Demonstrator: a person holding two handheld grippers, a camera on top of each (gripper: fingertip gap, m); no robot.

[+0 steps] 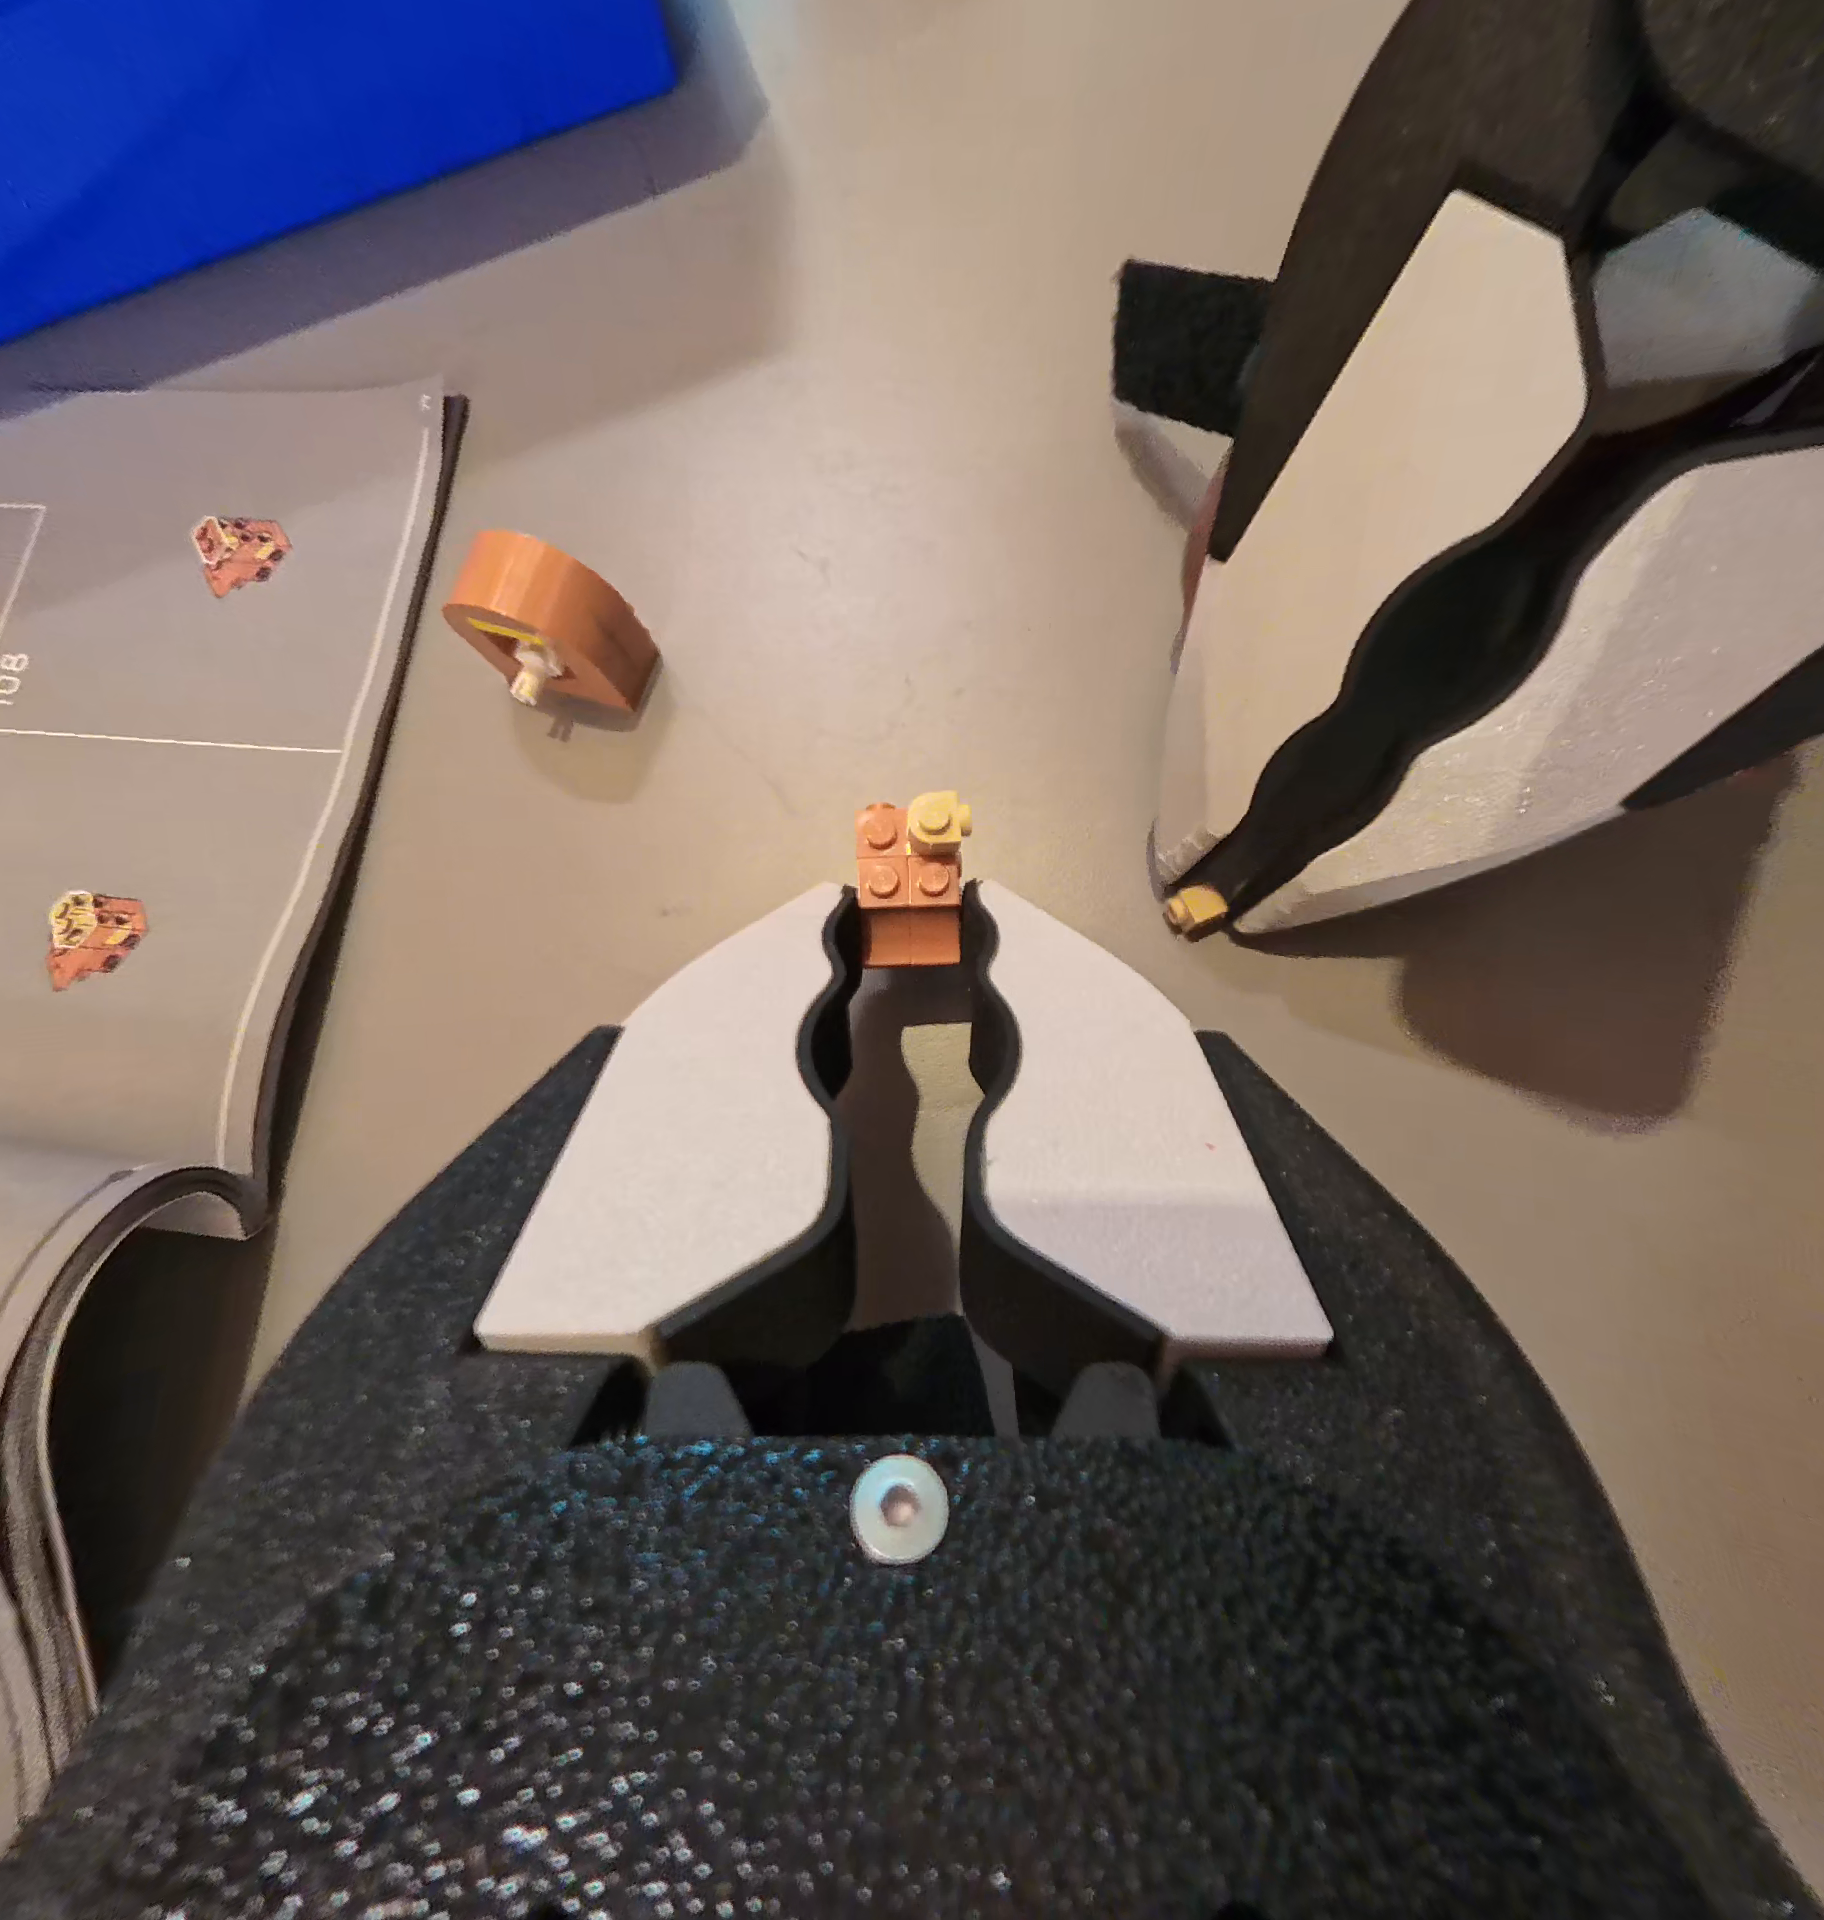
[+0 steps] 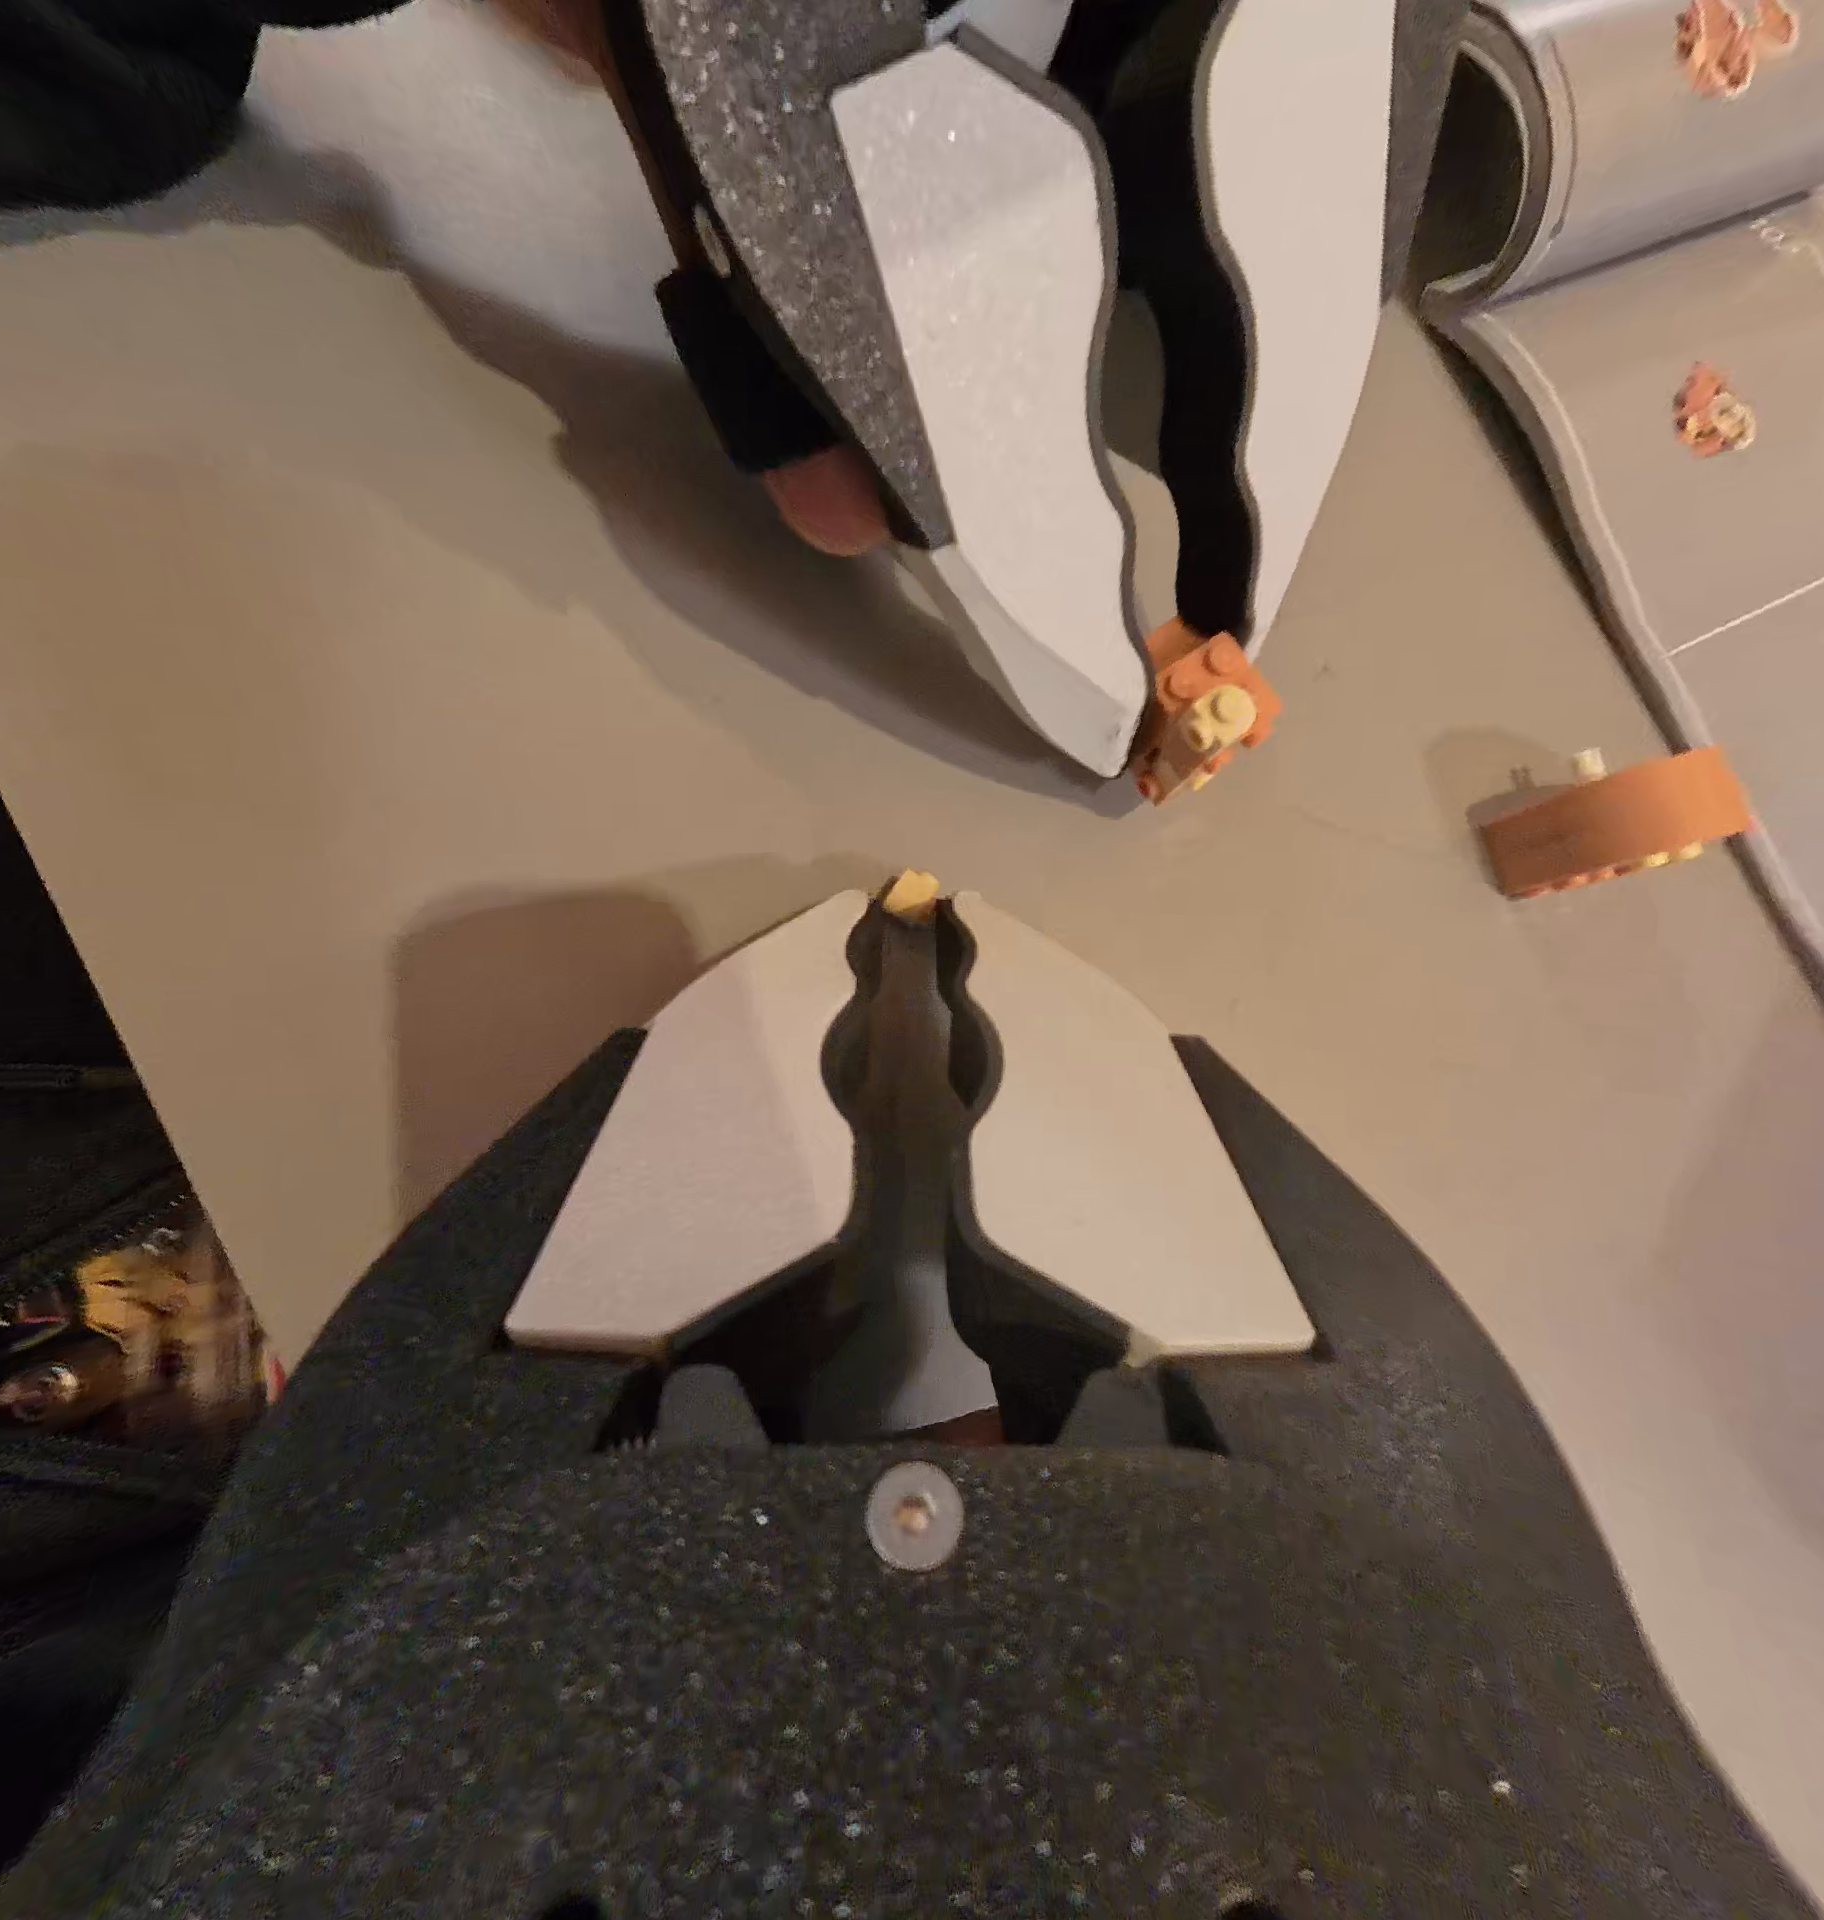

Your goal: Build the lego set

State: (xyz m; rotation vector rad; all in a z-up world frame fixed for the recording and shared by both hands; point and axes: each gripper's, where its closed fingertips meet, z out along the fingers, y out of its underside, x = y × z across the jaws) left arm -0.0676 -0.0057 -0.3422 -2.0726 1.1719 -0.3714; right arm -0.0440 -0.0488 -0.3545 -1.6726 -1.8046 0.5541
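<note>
Gripping a small brown brick cluster [image 1: 908, 899] topped by a tan stud piece, the left claw [image 1: 910, 914] is narrowly parted, both pads pressing its sides; the cluster juts forward past the tips above the counter [image 1: 887, 520]. The right claw [image 2: 913, 906], nearly closed, pinches a tiny tan piece [image 2: 910, 894] at its tips. A brown curved part [image 1: 549, 634] lies beside an open booklet [image 1: 181, 779].

We see bare bench [image 1: 887, 499] between the tongs; an open booklet [image 1: 181, 779] and a brown curved block [image 1: 549, 634] crowd its left side.
</note>
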